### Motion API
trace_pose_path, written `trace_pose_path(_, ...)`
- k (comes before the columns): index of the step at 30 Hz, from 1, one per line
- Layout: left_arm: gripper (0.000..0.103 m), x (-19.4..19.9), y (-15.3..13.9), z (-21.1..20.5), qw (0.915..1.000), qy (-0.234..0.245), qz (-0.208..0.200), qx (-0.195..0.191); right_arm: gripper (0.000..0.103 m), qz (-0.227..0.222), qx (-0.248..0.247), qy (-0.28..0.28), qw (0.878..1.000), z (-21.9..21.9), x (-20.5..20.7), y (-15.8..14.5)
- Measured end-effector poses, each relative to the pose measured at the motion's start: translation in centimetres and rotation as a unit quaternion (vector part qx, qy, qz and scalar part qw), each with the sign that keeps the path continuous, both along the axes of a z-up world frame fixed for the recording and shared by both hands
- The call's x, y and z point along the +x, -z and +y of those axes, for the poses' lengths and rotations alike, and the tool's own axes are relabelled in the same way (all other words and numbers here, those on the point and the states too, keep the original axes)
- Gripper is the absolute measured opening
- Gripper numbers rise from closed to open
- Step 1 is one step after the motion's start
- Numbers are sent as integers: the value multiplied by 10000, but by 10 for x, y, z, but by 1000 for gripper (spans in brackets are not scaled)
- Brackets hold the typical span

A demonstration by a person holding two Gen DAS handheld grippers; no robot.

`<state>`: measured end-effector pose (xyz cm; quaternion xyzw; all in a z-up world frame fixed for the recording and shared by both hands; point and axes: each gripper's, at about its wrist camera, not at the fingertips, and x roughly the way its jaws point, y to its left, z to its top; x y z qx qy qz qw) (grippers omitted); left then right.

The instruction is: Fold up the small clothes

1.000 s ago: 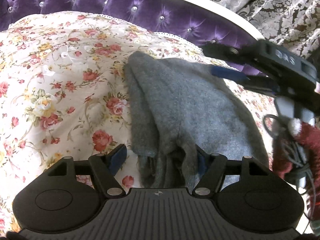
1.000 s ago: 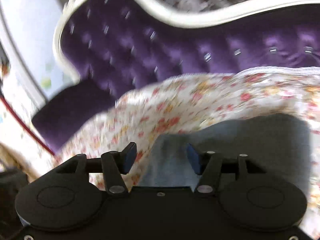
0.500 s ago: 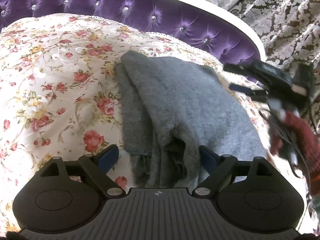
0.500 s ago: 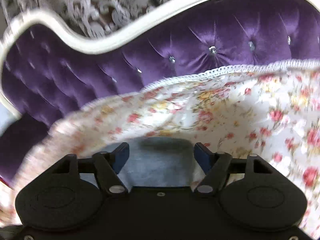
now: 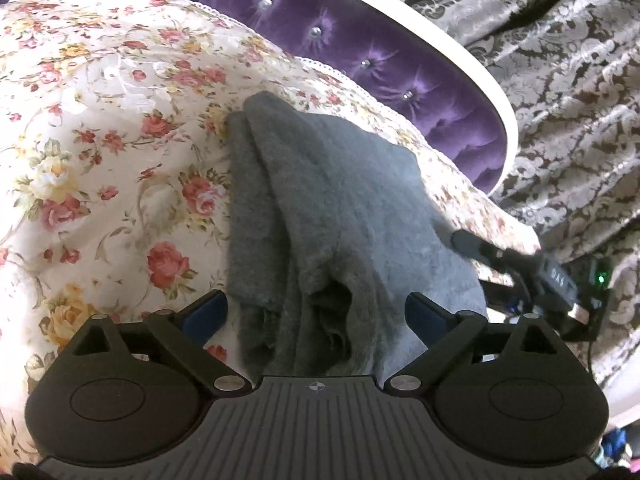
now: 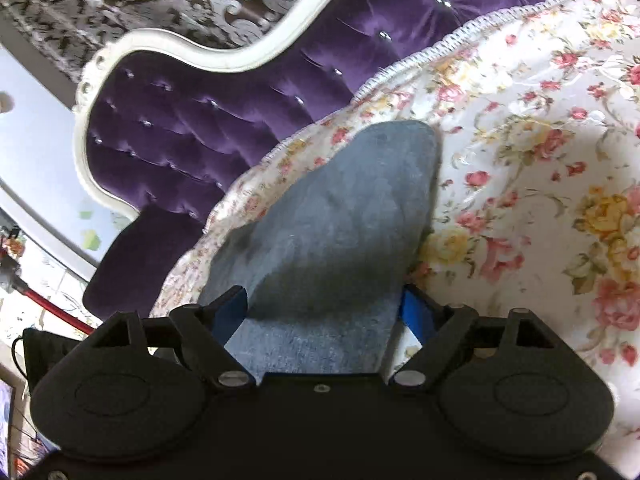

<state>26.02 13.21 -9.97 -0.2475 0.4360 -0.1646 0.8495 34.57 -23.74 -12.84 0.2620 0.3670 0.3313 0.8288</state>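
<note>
The grey fleece garment [image 5: 344,208] lies folded near the floral bedspread's [image 5: 100,128] headboard-side edge. Both the left gripper [image 5: 316,314] and the right gripper [image 6: 324,308] have just been opening and are spread wide over the cloth, gripping nothing. A hem corner is best pinched squarely so the next fold is aligned.

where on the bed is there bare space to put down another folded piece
Bare floral bedspread lies open between the grey garment and the purple headboard. On the garment's other side only a thin strip remains before the bed edge, where the right hand-held gripper crowds it.

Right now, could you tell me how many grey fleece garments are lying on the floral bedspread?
1: a grey fleece garment, folded in layers, lying on the floral bedspread near its edge by the purple tufted headboard. Folds may hide another.
</note>
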Motion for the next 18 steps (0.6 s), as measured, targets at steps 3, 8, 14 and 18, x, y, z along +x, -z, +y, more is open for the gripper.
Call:
trace_pose_path(3,97,0,1,0,9999,-100,45,-86,94,-18,166,-19,9999,2,1,0)
trace_pose_path(8,102,12,4,-7,9995,34,31,-318,96,-94,149,-123,9998,9,6,-1)
trace_pose_path(14,68,21,11,-9,9973,182,-54,-712,102,-158,253,-147,9994,18,14,0)
trace_pose_path(18,37,20,27,-1,9900,201,365,-1349,83,-185,211,-138,9995,19,13,-1)
